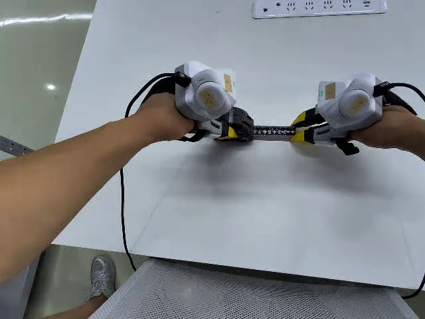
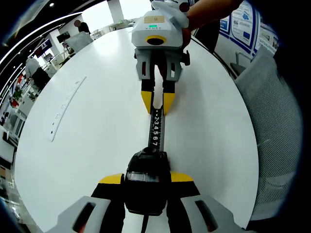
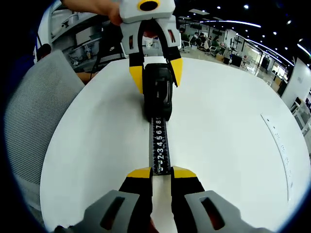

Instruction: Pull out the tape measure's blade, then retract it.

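The black tape measure case (image 1: 240, 125) hangs just above the white table, with my left gripper (image 1: 232, 127) shut on its sides. In the left gripper view the case (image 2: 147, 179) sits between the yellow-tipped jaws of that gripper (image 2: 147, 178). A short length of black blade (image 1: 272, 131) with white numbers runs from the case to my right gripper (image 1: 300, 127), which is shut on the blade's end. In the right gripper view the blade (image 3: 159, 141) leads from that gripper (image 3: 161, 173) up to the case (image 3: 158, 90). The two grippers face each other, about one hand's width apart.
A white power strip (image 1: 319, 7) lies at the table's far edge. The white table (image 1: 232, 212) spreads out around the grippers. A grey mesh chair (image 1: 252, 292) stands at the near edge. A black cable (image 1: 123, 199) hangs off the table's left side.
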A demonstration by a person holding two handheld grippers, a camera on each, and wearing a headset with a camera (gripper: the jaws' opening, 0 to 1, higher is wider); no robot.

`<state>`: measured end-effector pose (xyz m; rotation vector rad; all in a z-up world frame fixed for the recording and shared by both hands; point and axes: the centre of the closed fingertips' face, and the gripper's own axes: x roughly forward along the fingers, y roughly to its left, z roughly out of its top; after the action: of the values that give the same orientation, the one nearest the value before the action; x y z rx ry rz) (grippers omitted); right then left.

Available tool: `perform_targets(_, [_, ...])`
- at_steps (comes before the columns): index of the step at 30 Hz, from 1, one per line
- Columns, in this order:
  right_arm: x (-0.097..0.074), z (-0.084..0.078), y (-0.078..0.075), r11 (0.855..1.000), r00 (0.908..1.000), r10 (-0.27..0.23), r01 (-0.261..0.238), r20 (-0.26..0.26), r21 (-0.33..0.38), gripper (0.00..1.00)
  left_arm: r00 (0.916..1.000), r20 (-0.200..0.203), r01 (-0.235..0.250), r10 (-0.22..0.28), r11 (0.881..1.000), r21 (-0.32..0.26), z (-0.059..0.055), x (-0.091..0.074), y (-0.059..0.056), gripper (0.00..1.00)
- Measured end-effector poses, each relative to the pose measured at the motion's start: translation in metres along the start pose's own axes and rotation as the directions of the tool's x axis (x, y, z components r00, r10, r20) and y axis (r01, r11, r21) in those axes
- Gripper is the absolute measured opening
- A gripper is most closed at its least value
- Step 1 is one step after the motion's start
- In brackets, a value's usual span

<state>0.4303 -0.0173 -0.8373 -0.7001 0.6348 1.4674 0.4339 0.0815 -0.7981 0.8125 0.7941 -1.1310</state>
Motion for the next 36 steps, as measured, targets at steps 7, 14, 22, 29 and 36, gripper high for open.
perform_targets(7, [-0.007, -0.009, 0.0, 1.0, 1.0, 0.001, -0.001, -0.007, 0.007, 0.09, 1.0, 0.0, 0.001, -0.001, 1.0, -0.001, 0.001, 0.0, 0.0, 0.29])
perform_targets(14, [-0.013, -0.016, 0.0, 1.0, 0.9998, 0.001, -0.001, -0.018, 0.011, 0.09, 1.0, -0.002, 0.001, -0.001, 1.0, 0.0, 0.002, 0.0, -0.001, 0.29])
perform_targets(22, [-0.023, -0.027, -0.001, 1.0, 0.9996, -0.002, 0.003, -0.029, 0.018, 0.09, 1.0, -0.003, 0.004, -0.004, 1.0, 0.001, 0.002, 0.001, -0.002, 0.29])
perform_targets(29, [-0.032, -0.035, -0.003, 1.0, 0.9991, -0.006, 0.007, -0.042, 0.017, 0.09, 1.0, -0.006, 0.005, -0.005, 1.0, -0.002, 0.003, 0.001, -0.001, 0.29])
perform_targets(36, [-0.04, -0.044, -0.005, 1.0, 0.9985, -0.011, 0.012, -0.054, 0.016, 0.09, 1.0, -0.007, 0.004, -0.004, 1.0, -0.003, 0.004, 0.001, -0.001, 0.29])
